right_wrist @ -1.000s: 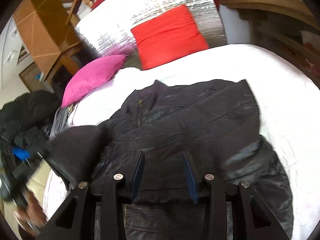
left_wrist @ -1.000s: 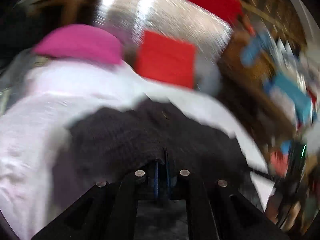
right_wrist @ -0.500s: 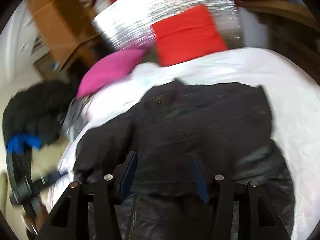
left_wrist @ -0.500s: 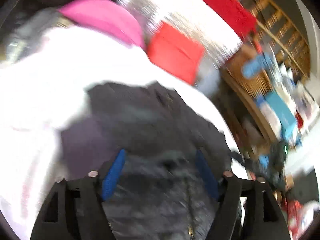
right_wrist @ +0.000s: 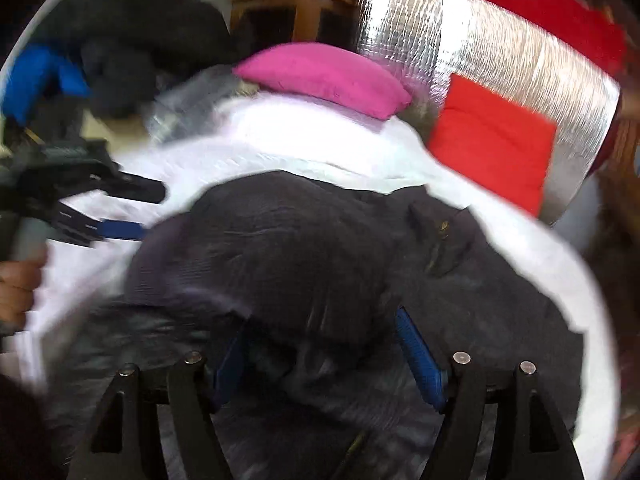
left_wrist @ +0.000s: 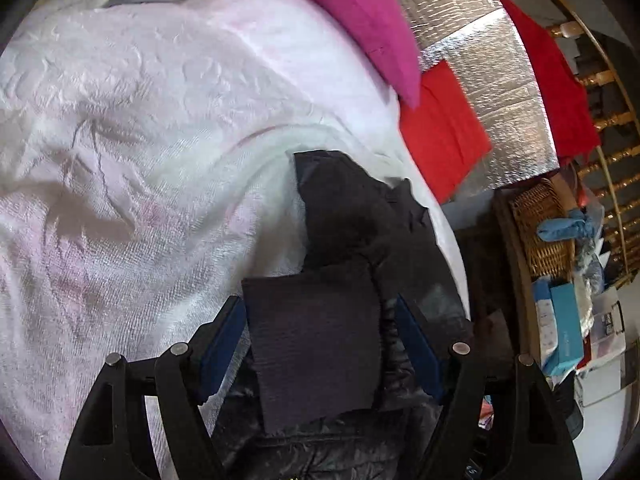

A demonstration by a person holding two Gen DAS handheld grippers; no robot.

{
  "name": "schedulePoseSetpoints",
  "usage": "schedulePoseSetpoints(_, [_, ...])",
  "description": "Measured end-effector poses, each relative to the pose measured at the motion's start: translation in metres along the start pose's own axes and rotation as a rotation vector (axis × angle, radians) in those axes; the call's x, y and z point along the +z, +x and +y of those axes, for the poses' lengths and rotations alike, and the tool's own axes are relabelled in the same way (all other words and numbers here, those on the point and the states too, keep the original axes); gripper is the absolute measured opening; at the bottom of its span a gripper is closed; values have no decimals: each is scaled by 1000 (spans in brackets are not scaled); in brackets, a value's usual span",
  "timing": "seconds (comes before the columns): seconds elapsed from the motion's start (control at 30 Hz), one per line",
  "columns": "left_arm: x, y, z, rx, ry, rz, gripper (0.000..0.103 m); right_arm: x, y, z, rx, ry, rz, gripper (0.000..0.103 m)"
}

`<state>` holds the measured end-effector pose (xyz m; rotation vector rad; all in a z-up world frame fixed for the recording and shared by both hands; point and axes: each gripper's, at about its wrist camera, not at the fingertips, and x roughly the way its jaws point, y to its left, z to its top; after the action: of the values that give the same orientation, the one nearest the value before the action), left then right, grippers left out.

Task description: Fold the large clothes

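One dark jacket (left_wrist: 344,264). Two cushions: one pink (left_wrist: 360,16), one red (left_wrist: 444,132). One wicker basket (left_wrist: 548,232), right of frame. Two grippers: left (left_wrist: 320,344), right (right_wrist: 324,356).

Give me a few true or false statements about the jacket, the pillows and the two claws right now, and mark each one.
1. The jacket is dark and lies on a white cover. True.
2. The left claw is clamped shut on the jacket. False: its jaws stand open with a flat dark flap of the jacket between them.
3. The pink pillow lies on top of the jacket. False: it lies beyond it, apart.
4. A red pillow leans on a silver panel. True.
5. The right claw is open. True.
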<state>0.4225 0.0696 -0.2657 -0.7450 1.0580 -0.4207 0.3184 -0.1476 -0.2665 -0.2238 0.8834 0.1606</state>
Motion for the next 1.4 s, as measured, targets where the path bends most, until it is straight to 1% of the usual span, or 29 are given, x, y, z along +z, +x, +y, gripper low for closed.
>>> schedulePoseSetpoints(0.03, [1, 2, -1, -3, -9, 3, 63, 3, 5, 0, -18, 2, 4, 75])
schedulePoseSetpoints(0.07, [3, 9, -5, -15, -11, 13, 41, 5, 6, -2, -27, 6, 4, 75])
schedulePoseSetpoints(0.1, [3, 14, -7, -35, -5, 28, 25, 8, 7, -4, -31, 10, -1, 75])
schedulePoseSetpoints(0.17, [6, 18, -9, -98, 6, 38, 14, 12, 1, -5, -35, 5, -25, 75])
schedulePoseSetpoints(0.2, [5, 16, -17, -146, 22, 35, 13, 13, -3, -3, -40, -17, -40, 75])
schedulePoseSetpoints(0.3, [1, 14, -43, -243, 104, 11, 13, 15, -8, 10, -105, -123, -64, 75])
schedulePoseSetpoints(0.37, [-1, 13, -53, -286, 139, 3, 13, 15, -2, 13, -148, -188, -71, 75])
schedulePoseSetpoints(0.43, [1, 18, -65, -319, 151, 0, 13, 15, 5, 9, -170, -180, -77, 74])
schedulePoseSetpoints(0.47, [0, 16, -67, -325, 154, -2, 13, 15, 5, 4, -153, -146, -80, 68])
schedulePoseSetpoints(0.5, [-1, 16, -70, -333, 161, -2, 13, 15, 5, -4, -115, -93, -85, 41])
schedulePoseSetpoints(0.53, [2, 16, -71, -336, 165, -3, 13, 15, 4, -17, -84, -7, -79, 32])
schedulePoseSetpoints(0.63, [2, 15, -82, -373, 196, -21, 12, 9, -2, -55, 8, 200, -81, 32])
schedulePoseSetpoints(0.7, [-2, 15, -96, -408, 238, -28, 12, -2, -1, -81, 85, 334, -48, 32])
schedulePoseSetpoints(0.73, [-5, 15, -102, -424, 255, -24, 12, -12, -1, -95, 123, 404, -31, 32])
schedulePoseSetpoints(0.8, [-12, 21, -116, -450, 293, 3, 13, -35, 0, -119, 166, 516, -10, 32])
schedulePoseSetpoints(0.83, [-14, 27, -122, -450, 304, 18, 14, -46, 1, -130, 180, 574, 4, 32])
schedulePoseSetpoints(0.9, [-20, 39, -128, -423, 313, 54, 26, -81, 15, -164, 207, 754, 73, 32])
schedulePoseSetpoints(0.93, [-21, 44, -129, -392, 303, 68, 49, -95, 23, -175, 222, 826, 105, 32])
schedulePoseSetpoints(0.97, [-20, 50, -126, -341, 279, 76, 71, -115, 31, -188, 254, 925, 145, 32])
schedulePoseSetpoints(1.0, [-19, 53, -121, -307, 256, 72, 74, -131, 35, -197, 304, 1007, 157, 31])
schedulePoseSetpoints(1.03, [-17, 55, -120, -287, 240, 68, 74, -139, 33, -202, 343, 1053, 144, 31])
schedulePoseSetpoints(1.07, [-15, 57, -116, -265, 227, 70, 74, -144, 27, -206, 364, 1079, 135, 34])
schedulePoseSetpoints(1.1, [-11, 58, -110, -217, 210, 72, 74, -144, 17, -207, 358, 1072, 132, 39])
schedulePoseSetpoints(1.13, [-9, 60, -105, -169, 203, 73, 74, -143, 6, -207, 338, 1048, 128, 46])
schedulePoseSetpoints(1.17, [-7, 63, -99, -111, 197, 74, 74, -142, -3, -207, 314, 1030, 118, 68])
schedulePoseSetpoints(1.2, [-6, 65, -92, -78, 190, 79, 72, -138, -17, -205, 268, 1001, 97, 77])
schedulePoseSetpoints(1.23, [-5, 70, -85, -46, 170, 94, 72, -131, -30, -202, 230, 958, 69, 77])
schedulePoseSetpoints(1.3, [-3, 72, -77, -52, 135, 108, 67, -112, -47, -191, 202, 856, 23, 77])
schedulePoseSetpoints(1.4, [-2, 64, -77, -33, 144, 82, 60, -66, -55, -152, 178, 639, -5, 78])
